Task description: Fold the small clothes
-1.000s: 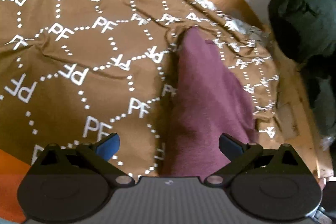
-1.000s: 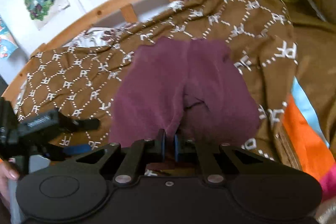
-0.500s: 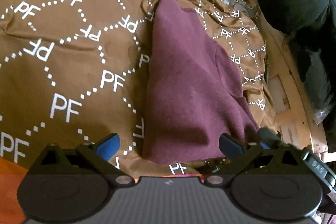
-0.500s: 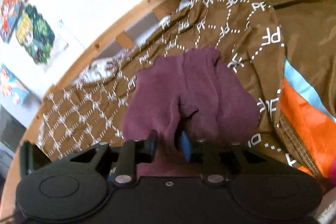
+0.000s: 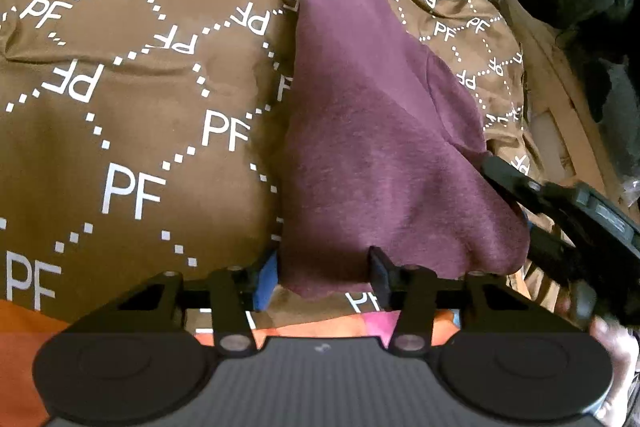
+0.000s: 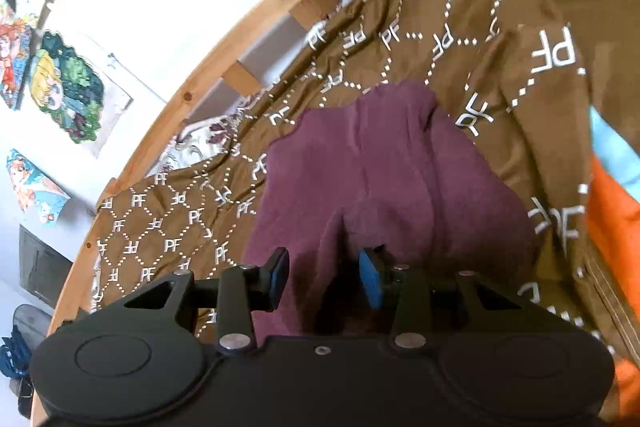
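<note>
Maroon garment (image 5: 372, 131) lies on the brown PF-printed duvet (image 5: 132, 75), stretching forward from both grippers. Left gripper (image 5: 324, 277) has its jaws partly parted around the garment's near hem, not pinching. Right gripper (image 6: 324, 277), jaws likewise parted, straddles a raised fold of the same cloth.
</note>
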The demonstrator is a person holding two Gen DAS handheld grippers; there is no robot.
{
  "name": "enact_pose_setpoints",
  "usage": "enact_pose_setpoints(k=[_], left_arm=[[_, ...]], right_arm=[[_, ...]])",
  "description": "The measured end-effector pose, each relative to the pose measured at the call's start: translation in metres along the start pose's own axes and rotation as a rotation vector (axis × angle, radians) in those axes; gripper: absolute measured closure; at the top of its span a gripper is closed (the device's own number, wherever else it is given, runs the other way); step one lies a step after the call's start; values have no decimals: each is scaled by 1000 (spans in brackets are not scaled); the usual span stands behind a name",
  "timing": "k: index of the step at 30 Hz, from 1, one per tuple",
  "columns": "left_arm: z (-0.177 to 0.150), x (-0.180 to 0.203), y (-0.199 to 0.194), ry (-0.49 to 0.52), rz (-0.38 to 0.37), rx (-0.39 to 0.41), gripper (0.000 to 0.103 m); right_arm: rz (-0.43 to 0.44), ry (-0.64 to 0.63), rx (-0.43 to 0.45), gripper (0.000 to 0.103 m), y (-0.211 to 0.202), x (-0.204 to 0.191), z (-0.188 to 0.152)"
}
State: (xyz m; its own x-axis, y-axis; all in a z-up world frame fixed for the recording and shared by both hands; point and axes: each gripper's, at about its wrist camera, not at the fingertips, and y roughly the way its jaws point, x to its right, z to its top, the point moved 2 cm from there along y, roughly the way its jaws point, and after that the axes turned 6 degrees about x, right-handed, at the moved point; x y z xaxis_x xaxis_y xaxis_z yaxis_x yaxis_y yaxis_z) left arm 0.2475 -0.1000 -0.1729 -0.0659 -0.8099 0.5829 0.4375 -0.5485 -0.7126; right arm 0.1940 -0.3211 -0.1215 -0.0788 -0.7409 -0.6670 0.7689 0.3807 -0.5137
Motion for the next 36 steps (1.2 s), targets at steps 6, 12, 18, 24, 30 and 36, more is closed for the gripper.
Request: enact_pose_setpoints(k=[6,12,18,24,30,36], left_arm=[[0,-2,3,22,2,-14,53],[-2,3,1,84,13,0,52],[-1,3,1,84,18,-3,52],[-1,3,2,87,19,-2,50],[-1,3,2,106,19,-2,49],[-3,9,2,162,15,-3,49]], right_arm=[[-119,-148,122,97,1,-2,12],[-170,-128,134,97,1,8,10],[-119,-94,161,74,-16,10,12],[-177,-189,158,63,-3,9,32],[-187,-331,49,70,40,15,45],[-182,-441,91,94,43,11,50]])
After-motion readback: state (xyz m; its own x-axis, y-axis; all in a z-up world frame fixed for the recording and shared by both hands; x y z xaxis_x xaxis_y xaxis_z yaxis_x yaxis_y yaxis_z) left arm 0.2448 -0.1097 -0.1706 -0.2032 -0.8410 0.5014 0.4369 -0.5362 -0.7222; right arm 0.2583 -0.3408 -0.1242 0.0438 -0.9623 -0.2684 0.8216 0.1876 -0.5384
